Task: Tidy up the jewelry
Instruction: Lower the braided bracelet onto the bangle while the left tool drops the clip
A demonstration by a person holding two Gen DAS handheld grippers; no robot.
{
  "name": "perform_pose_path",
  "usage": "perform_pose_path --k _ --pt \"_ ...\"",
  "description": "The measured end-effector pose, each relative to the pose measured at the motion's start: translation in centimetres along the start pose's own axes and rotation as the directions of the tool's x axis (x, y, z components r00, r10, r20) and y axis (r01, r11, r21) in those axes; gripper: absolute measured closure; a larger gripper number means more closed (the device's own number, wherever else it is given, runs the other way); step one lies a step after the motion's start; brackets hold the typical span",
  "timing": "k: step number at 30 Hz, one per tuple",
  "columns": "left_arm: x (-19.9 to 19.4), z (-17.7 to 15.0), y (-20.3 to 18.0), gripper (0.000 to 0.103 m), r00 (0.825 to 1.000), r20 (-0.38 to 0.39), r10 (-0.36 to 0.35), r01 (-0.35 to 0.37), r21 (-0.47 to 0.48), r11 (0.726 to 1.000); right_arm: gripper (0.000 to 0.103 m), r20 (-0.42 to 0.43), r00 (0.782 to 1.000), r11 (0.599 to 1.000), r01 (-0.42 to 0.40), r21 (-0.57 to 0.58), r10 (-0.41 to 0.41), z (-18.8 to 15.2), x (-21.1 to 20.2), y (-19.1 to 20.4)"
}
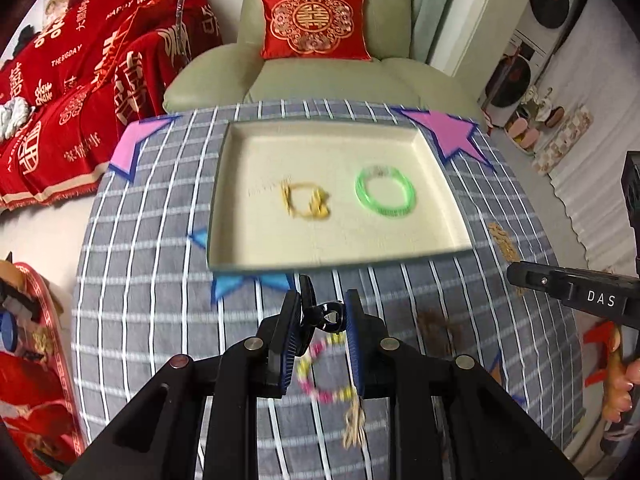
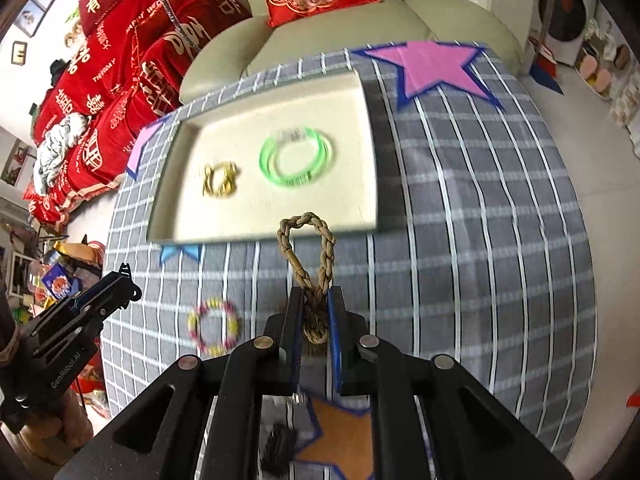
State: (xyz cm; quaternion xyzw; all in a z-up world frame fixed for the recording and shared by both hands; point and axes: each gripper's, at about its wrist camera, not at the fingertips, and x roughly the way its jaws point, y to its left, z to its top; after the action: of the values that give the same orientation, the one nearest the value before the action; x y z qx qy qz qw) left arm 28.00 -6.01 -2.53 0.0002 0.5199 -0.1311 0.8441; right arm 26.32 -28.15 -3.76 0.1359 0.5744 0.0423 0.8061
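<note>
A cream tray (image 1: 240,184) (image 2: 360,128) lies on the grey checked tablecloth; in it lie a gold bracelet (image 1: 306,200) (image 2: 219,180) and a green bangle (image 1: 385,191) (image 2: 296,157). My left gripper (image 1: 323,316) is shut on a black ring-shaped piece (image 1: 330,316), held above the cloth in front of the tray. Below it a pink-and-yellow bead bracelet (image 1: 320,376) (image 2: 214,330) lies on the cloth. My right gripper (image 2: 314,312) is shut on a braided tan rope bracelet (image 2: 308,248), whose loop sticks up near the tray's front edge.
Pink star patches (image 1: 452,132) (image 2: 432,66) and blue ones (image 1: 248,282) mark the cloth. A gold piece (image 1: 504,242) and a brown item (image 1: 434,320) lie right of the tray. An orange star (image 2: 340,436) and a dark item (image 2: 278,448) lie under the right gripper. A green armchair (image 1: 328,80) stands behind.
</note>
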Motion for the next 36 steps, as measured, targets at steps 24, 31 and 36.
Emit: perform_pose_path --k 24,31,36 --pt "12.2 7.3 2.1 0.072 0.987 -0.070 0.148 -0.150 -0.022 0.988 0.091 -0.064 0.998 0.998 -0.030 -0.064 0.026 10.8 10.6 2.0" --pt "13.7 6.9 2.1 0.072 0.982 -0.090 0.165 -0.167 -0.019 0.986 0.090 -0.090 0.996 0.997 -0.030 -0.075 0.023 10.7 12.1 1.8" --pt "14.0 6.9 1.7 0.072 0.979 -0.100 0.175 -0.176 0.001 0.984 0.088 -0.103 0.994 0.997 -0.036 -0.063 0.029 10.7 12.7 1.7"
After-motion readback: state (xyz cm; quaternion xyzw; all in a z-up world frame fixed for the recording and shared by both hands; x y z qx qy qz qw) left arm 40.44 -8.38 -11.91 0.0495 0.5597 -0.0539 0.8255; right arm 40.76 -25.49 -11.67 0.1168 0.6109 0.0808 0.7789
